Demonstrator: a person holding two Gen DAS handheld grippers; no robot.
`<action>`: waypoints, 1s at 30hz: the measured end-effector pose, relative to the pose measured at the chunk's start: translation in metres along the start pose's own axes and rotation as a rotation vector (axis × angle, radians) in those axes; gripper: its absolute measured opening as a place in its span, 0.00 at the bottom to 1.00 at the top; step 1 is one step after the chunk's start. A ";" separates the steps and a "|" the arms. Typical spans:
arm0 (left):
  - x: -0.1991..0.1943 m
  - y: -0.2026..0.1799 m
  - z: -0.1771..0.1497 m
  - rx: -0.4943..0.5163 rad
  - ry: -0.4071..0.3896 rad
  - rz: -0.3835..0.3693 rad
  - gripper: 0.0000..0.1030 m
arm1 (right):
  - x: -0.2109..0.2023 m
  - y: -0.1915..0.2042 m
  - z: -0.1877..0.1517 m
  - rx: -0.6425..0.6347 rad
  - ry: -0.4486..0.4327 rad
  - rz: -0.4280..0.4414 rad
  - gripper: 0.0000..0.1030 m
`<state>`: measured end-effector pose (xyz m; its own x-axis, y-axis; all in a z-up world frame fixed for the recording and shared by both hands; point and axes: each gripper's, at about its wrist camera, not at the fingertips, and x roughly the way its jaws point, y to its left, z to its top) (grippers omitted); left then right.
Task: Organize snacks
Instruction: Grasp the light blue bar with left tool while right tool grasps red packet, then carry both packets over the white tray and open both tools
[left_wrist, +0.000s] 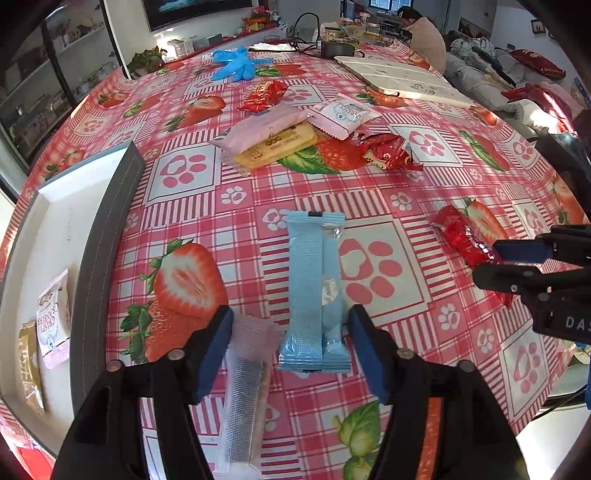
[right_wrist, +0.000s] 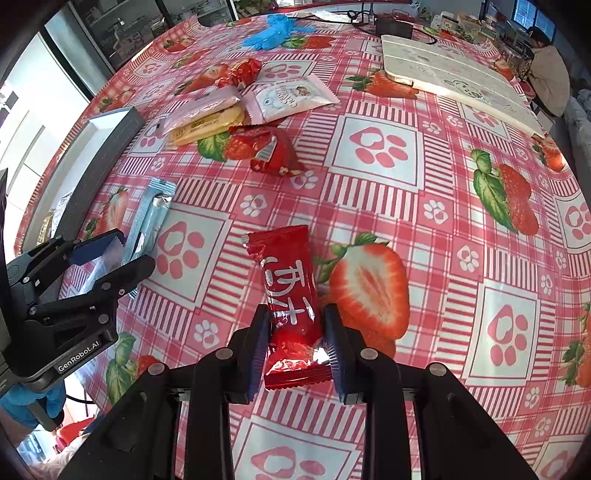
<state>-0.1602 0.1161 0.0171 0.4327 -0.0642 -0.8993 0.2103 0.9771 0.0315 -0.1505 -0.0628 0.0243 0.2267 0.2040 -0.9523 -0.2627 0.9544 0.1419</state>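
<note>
With the right gripper (right_wrist: 297, 345) clamped on the red snack (right_wrist: 291, 306) and the left gripper (left_wrist: 290, 354) wide around the blue packet (left_wrist: 314, 291), pickup is underway; next, likely carry both to the tray (left_wrist: 107, 229) at nine o'clock.

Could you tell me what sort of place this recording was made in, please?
Most likely a lived-in home, perhaps a dining or living room. The work surface is a table under a red strawberry-print plastic tablecloth, a large dark wall-mounted screen hangs behind it, and glass-fronted display shelves stand along the side.
</note>
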 end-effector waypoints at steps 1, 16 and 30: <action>0.001 0.002 0.001 -0.003 0.002 0.011 0.76 | 0.001 0.001 0.001 0.001 0.002 -0.016 0.53; 0.009 -0.010 0.021 -0.002 0.022 -0.031 0.53 | 0.013 0.016 0.010 -0.021 -0.015 -0.124 0.75; -0.072 0.018 0.024 -0.067 -0.051 -0.140 0.25 | -0.044 0.027 0.011 0.079 -0.125 0.080 0.21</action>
<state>-0.1663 0.1338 0.0932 0.4475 -0.2097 -0.8693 0.2136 0.9691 -0.1238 -0.1573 -0.0438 0.0733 0.3244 0.3013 -0.8967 -0.2117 0.9470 0.2416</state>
